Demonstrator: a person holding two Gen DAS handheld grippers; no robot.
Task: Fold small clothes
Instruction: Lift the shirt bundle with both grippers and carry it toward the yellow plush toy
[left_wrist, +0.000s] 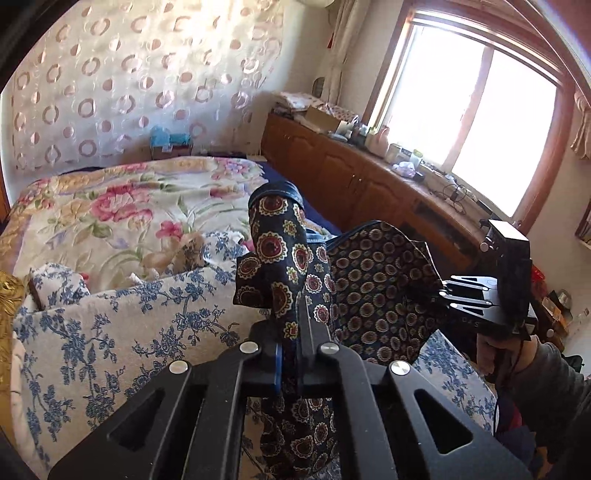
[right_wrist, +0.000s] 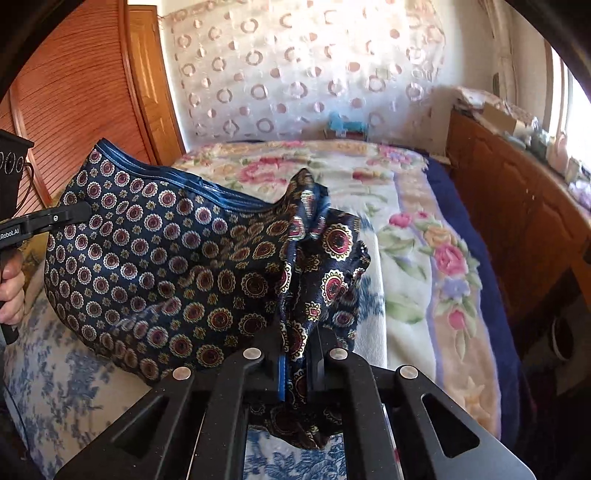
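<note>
My left gripper (left_wrist: 288, 354) is clamped on a bunched edge of the navy medallion-print shorts (left_wrist: 373, 280), fabric wadded up over the fingers at frame centre and blocking much of the bed beyond. My right gripper (right_wrist: 297, 363) is pinched shut on the other bunched end of the same shorts (right_wrist: 155, 258). The garment hangs stretched between the two, lifted off the blue floral sheet (left_wrist: 110, 332); its blue waistband (right_wrist: 177, 177) runs along the top edge in the right wrist view.

Left to right in the left wrist view: gold carved frame edge (left_wrist: 9, 295) at far left, then the sheet at lower left, pink rose blanket (left_wrist: 122, 206) on the bed at centre left, circle-patterned curtain (left_wrist: 129, 81) upper left, a small teal item (left_wrist: 170, 138) at the bed's far end, too small to identify. Right of centre a wooden cabinet (left_wrist: 332, 166) runs under the bright window (left_wrist: 472, 110), its top cluttered with bottles and boxes. My right hand (left_wrist: 495, 350) holds its tool at far right.

In the right wrist view: my left hand (right_wrist: 11, 291) at the left edge, a slatted wooden door (right_wrist: 74, 85) upper left.
</note>
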